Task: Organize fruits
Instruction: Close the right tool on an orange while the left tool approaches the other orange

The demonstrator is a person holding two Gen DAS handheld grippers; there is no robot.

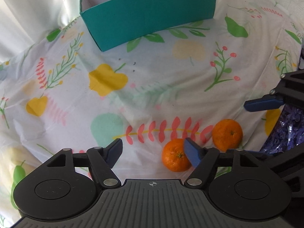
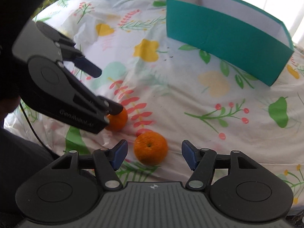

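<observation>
Two oranges lie on the floral-cloth surface (image 2: 190, 98), near each other but not touching; neither is in the teal box (image 2: 224, 38), which stands well apart at the far side. What shows of the box's white interior holds no fruit, though its floor is hidden. Judgement: task at its start, both fruits left to move.

Left gripper (image 1: 153, 152): jaws spread, empty. Its right finger overlaps the nearer orange (image 1: 173, 155); contact cannot be told. Right gripper (image 2: 153, 153): jaws spread, empty, with the second orange (image 2: 151, 148) just ahead, between the fingertips but not gripped.

Right wrist view shows the left gripper's body over its orange and both open short ends of the box. Left wrist view alone shows a purple patterned object (image 1: 285, 131) at the right edge, unidentifiable.
</observation>
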